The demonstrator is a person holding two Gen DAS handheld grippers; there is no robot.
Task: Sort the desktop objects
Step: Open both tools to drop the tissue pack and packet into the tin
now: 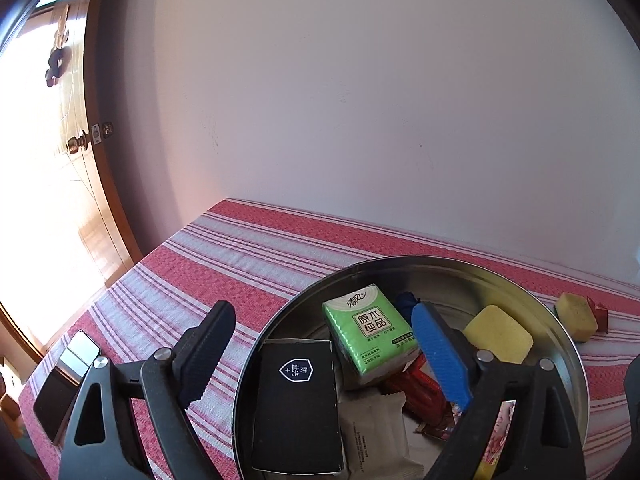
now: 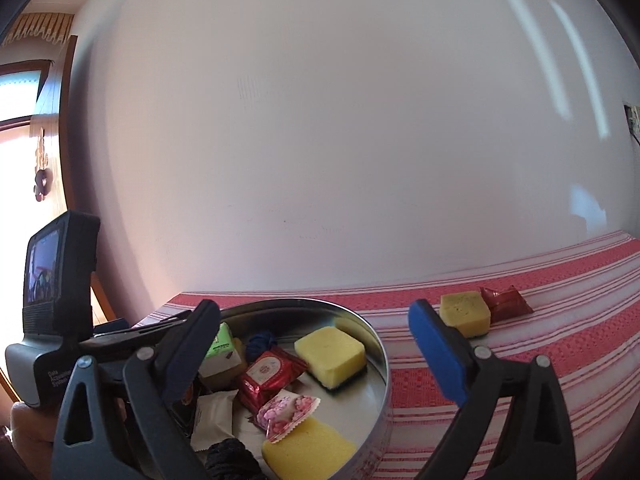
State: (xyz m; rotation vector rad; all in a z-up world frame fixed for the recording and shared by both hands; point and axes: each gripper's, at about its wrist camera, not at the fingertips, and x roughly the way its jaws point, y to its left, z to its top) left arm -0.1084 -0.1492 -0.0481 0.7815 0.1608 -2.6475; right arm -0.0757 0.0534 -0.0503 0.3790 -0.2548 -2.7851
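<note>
yellow sponge (image 2: 465, 313) touching red packet (image 2: 505, 303) beside tin (image 2: 382, 354)

Black box (image 1: 296, 408) cut by bottom edge; blue yarn (image 1: 406, 302) mostly hidden behind tissue pack (image 1: 366, 326)

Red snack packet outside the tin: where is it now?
In the right wrist view it lies on the striped cloth, right of the round tin, touching the yellow sponge.

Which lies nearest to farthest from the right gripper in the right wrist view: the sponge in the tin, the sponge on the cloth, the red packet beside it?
1. sponge in the tin, left of the right gripper
2. sponge on the cloth, ahead right
3. red packet, just beyond that sponge
</note>
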